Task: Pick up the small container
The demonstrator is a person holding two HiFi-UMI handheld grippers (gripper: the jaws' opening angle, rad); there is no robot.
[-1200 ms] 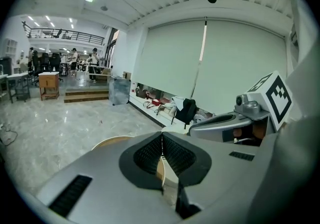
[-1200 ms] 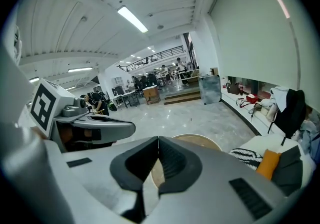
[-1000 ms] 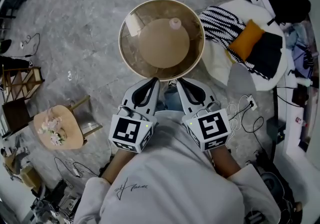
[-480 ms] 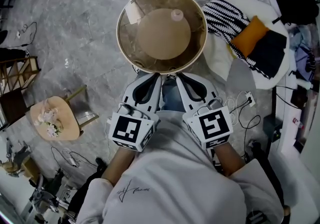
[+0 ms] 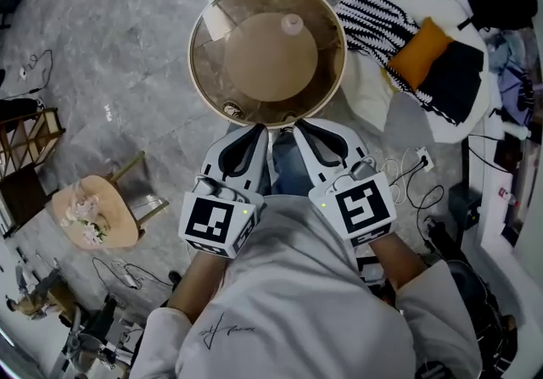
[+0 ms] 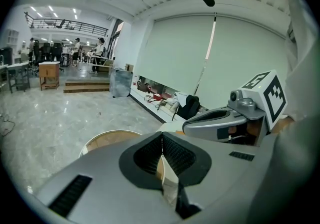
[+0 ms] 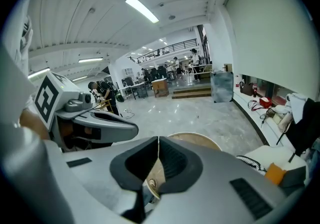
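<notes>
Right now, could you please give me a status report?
Left gripper and right gripper shut, empty. Small container on far side of table, untouched. Nothing blocking.

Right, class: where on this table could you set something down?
The round table is bare in its middle, bordered by the white card far left, the small container behind and a small object in front. The left tool and right tool crowd its near edge.

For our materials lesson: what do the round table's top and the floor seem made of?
Round table: top looks like clear glossy glass, its tan base showing through; rim likely pale wood. Floor: probably polished grey marble or stone, veined and shiny.
</notes>
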